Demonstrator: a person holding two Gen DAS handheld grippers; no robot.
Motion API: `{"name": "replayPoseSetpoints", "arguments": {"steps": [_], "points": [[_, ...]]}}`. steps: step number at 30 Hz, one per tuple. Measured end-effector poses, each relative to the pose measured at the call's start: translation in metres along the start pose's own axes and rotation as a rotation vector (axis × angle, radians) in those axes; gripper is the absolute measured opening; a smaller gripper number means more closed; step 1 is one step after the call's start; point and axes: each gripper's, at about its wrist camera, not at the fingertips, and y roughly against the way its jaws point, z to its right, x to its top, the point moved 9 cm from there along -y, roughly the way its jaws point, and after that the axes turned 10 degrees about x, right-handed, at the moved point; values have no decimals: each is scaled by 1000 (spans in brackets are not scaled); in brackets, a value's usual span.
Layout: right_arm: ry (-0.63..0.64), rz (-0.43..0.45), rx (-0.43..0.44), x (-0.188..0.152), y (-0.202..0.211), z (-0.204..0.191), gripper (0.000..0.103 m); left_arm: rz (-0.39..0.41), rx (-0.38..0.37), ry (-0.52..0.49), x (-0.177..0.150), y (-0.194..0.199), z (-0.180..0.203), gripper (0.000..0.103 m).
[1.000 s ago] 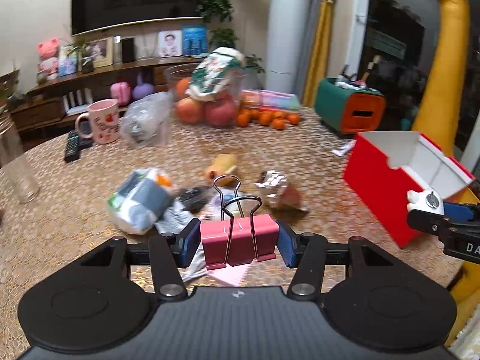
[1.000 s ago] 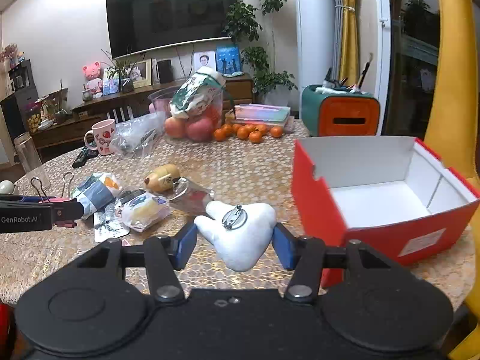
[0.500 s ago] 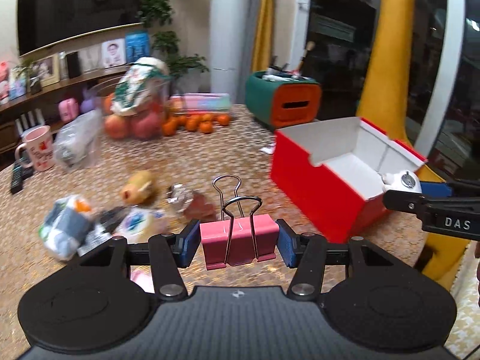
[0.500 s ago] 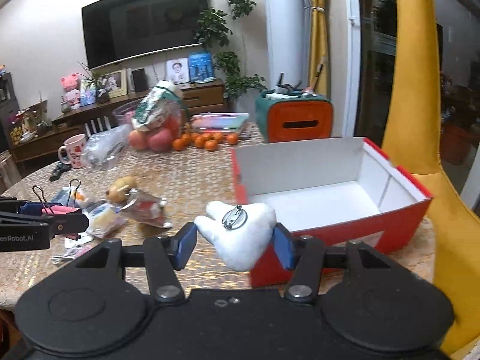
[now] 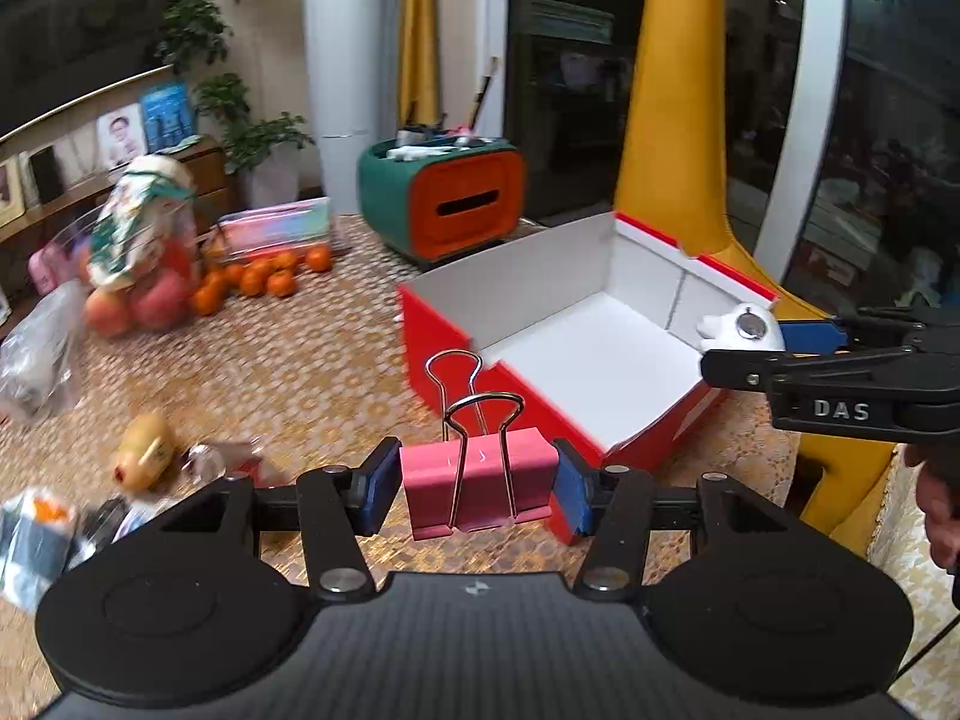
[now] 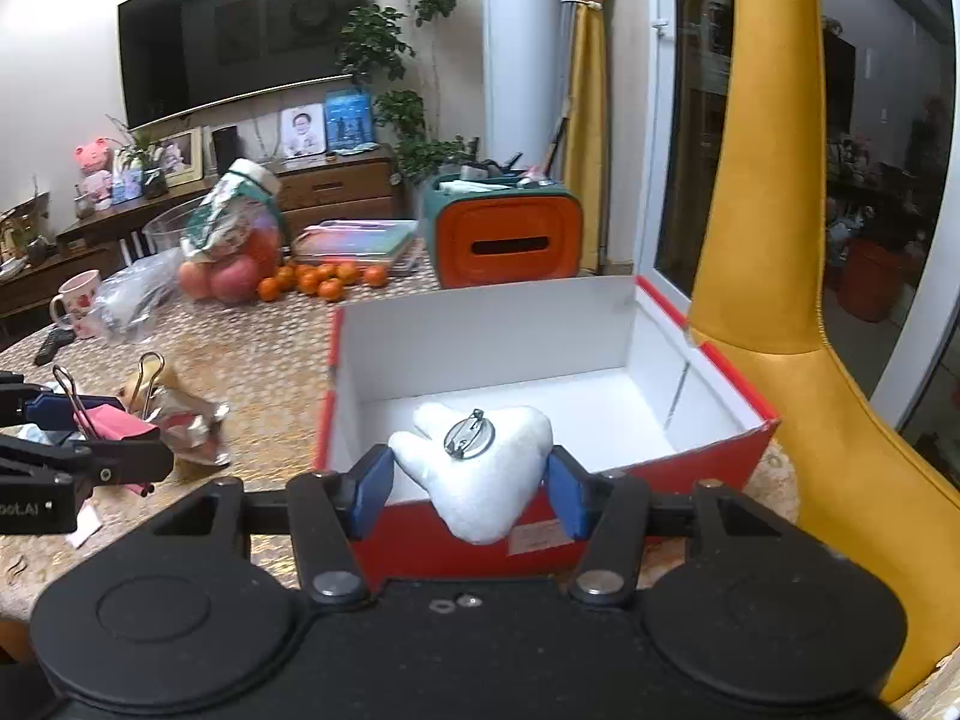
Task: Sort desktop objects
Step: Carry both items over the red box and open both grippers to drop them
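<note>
Your left tongs (image 5: 477, 489) squeeze the pink clip (image 5: 477, 489), your right tongs (image 6: 469, 483) squeeze the white brooch (image 6: 480, 468); the red box (image 6: 606, 354) at twelve o'clock is empty, so nothing's sorted yet.

From my left wrist view, the bags (image 5: 36, 330) and fruit (image 5: 150, 300) at left are motion-blurred. My right gripper (image 5: 780, 342) is cut by the edge. The box's (image 6: 540, 324) near wall is hidden behind my jaws.
</note>
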Motion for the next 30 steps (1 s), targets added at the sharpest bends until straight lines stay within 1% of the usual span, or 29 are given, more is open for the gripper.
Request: {"name": "replayPoseSetpoints", "arguments": {"steps": [9, 18, 20, 23, 25, 27, 30], "points": [[-16, 0, -28, 11, -18, 36, 54, -8, -50, -93, 33, -35, 42, 53], [-28, -43, -61, 22, -47, 79, 54, -26, -86, -159, 60, -76, 71, 52], [-22, -52, -79, 24, -54, 87, 54, -49, -100, -171, 62, -88, 77, 52], [-29, -79, -96, 23, -67, 100, 54, -89, -99, -175, 63, -108, 81, 52], [-32, -100, -75, 21, -75, 102, 55, -123, -101, -166, 61, -122, 81, 52], [-13, -160, -11, 16, -88, 97, 55, -152, -92, -161, 58, -134, 79, 52], [9, -226, -24, 8, -104, 98, 55, -177, -85, -165, 52, -145, 76, 52]]}}
